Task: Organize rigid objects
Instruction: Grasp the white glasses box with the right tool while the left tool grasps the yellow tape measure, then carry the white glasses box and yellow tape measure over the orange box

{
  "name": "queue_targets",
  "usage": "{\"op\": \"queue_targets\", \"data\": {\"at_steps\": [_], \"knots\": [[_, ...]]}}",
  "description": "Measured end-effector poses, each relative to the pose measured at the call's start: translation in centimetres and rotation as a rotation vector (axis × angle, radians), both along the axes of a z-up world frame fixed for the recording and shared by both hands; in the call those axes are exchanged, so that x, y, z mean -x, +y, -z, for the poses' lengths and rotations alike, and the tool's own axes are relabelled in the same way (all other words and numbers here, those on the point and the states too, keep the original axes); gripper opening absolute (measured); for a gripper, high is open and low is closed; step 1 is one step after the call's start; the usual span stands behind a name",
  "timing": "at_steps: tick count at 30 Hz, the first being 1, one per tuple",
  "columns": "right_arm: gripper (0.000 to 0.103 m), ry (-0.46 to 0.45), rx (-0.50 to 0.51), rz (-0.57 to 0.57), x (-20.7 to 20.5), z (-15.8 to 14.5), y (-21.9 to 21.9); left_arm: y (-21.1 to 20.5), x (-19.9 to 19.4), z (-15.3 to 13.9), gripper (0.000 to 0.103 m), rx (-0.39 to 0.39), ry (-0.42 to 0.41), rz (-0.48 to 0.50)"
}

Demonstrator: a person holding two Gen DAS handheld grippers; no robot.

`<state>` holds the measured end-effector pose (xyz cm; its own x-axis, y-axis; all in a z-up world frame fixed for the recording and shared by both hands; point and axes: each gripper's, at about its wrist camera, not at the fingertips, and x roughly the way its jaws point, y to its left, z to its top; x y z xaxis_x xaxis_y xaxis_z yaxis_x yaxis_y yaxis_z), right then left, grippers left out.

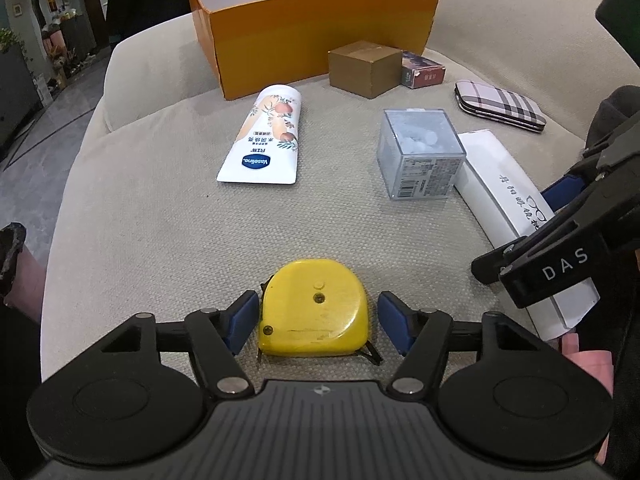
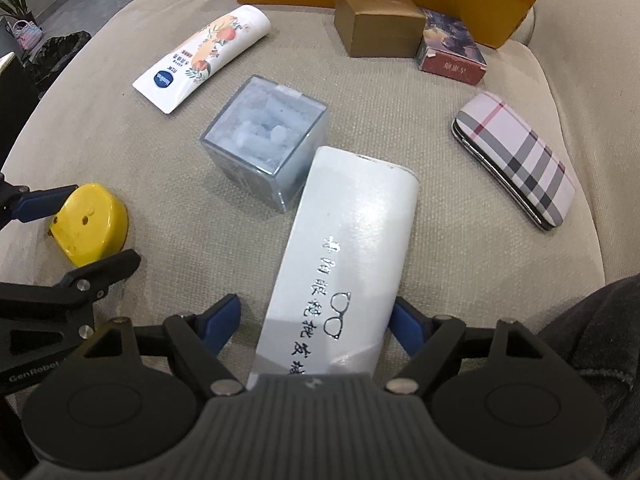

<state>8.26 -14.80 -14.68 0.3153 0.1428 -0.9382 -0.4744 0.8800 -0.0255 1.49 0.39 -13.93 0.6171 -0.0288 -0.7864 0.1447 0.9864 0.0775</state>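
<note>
Yellow tape measure, scuffed, btwn open left gripper pads.

Bare cushion lay open across the left of the left wrist frame. At center right, a clear cube touched a white case, closing that path; a brown box fronted the orange box.

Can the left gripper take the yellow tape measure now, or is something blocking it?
Probably yes. The left gripper is open with the yellow tape measure lying between its blue fingers, nothing in between. The right gripper sits apart, open around the white glasses case.
</note>
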Motion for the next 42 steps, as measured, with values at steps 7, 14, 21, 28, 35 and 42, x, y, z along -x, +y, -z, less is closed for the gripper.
{"op": "queue_targets", "data": {"at_steps": [7,14,21,28,35,42], "knots": [[0.068,-0.020,-0.003,-0.002,0.4,-0.2,-0.1,-0.2,0.3,-0.2,0.061,-0.005,-0.015,0.004],[0.065,-0.025,-0.016,0.003,0.6,-0.6,-0.4,-0.3,0.7,-0.7,0.061,-0.009,-0.020,0.012],[0.063,-0.026,-0.083,0.051,0.3,-2.2,-1.6,0.5,0.6,-2.6,0.061,0.038,-0.045,-0.002],[0.063,-0.057,-0.122,0.095,-0.7,-4.6,-3.6,1.4,-0.6,-4.7,0.061,0.057,-0.077,-0.010],[0.063,-0.111,-0.161,0.140,-2.6,-7.6,-5.5,1.9,-2.7,-7.2,0.061,0.051,-0.109,0.003],[0.063,-0.159,-0.187,0.135,-4.6,-9.8,-5.9,2.2,-5.1,-9.6,0.061,0.051,-0.146,0.012]]}}
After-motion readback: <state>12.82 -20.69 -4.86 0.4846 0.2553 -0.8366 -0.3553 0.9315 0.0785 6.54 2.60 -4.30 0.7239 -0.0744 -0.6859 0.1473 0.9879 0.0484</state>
